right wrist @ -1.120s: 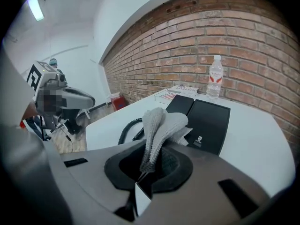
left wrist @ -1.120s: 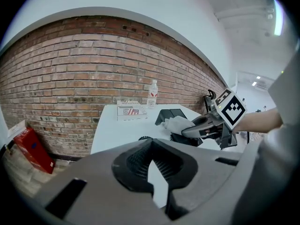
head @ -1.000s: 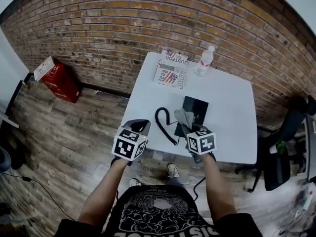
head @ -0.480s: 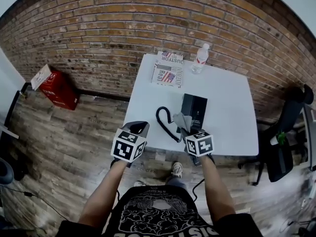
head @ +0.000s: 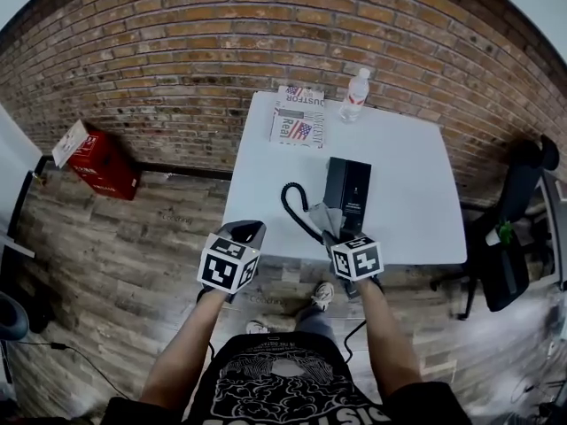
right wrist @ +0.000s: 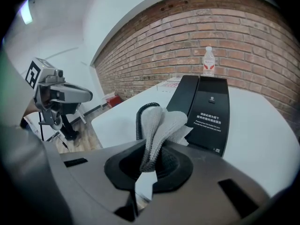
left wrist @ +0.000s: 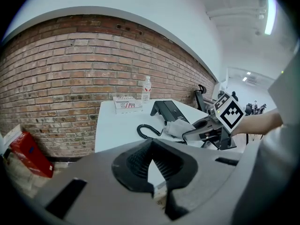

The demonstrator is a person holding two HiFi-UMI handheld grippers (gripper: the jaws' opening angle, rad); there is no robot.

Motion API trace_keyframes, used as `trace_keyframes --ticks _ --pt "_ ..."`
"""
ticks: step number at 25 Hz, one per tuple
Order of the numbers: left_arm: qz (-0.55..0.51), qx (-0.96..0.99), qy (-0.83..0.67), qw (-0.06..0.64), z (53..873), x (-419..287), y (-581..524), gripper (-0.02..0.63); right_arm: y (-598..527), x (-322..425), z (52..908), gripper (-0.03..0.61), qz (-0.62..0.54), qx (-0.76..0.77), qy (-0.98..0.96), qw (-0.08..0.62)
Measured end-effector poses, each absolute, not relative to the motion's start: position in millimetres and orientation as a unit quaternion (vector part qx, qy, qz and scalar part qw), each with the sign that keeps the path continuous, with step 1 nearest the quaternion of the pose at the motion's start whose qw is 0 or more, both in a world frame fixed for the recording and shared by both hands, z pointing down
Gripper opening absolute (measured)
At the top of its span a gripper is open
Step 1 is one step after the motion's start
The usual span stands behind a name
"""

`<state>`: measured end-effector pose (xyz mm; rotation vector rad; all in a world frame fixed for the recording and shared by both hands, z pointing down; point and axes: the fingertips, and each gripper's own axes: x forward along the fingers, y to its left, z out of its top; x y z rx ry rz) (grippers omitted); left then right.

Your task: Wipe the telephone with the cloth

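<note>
left tongs: tips pressed together, nothing in them, hanging over the wood floor just off the near left corner of the table
right tongs: pinching the cloth, parked at the table's near edge, close to the right of the left tongs
cloth: grey knit thing, bunched up, sticks up out of the right tongs' tips and fans out toward the telephone; honestly can't tell if it's touching the phone or just in front of it
telephone: black desk phone, flat on the table straight ahead of the right tongs, right behind the cloth; ahead and to the right of the left tongs
cord: black curly loop lying on the table between the two tongs, just left of the cloth
bottle: clear water bottle standing upright at the far edge of the table, well beyond the right tongs, behind the phone
printed box: flag pattern on it, far left part of the table, just left of the bottle
brick wall: straight ahead of both tongs, behind the table
red box: on the floor against the wall, way off to the left of the left tongs
chair: black office chair, off to the right of the right tongs past the table
</note>
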<state>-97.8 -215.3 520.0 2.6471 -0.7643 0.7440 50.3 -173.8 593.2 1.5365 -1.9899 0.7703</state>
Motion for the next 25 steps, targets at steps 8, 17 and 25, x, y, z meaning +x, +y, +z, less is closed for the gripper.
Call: trace_keyframes --ticks 8,17,25 --pt "0.262 0.918 -0.264 0.141 522 -103 -207 0.006 -166 51 581 0.011 0.277 0.578 -0.732 0.231" --pt "0.258 0.923 -0.251 0.137 516 -80 -213 0.006 -175 76 523 0.011 0.230 0.605 -0.736 0.202" --pt "0.255 0.925 -0.245 0.138 512 -47 -234 0.006 -195 116 479 0.011 0.203 0.623 -0.733 0.182"
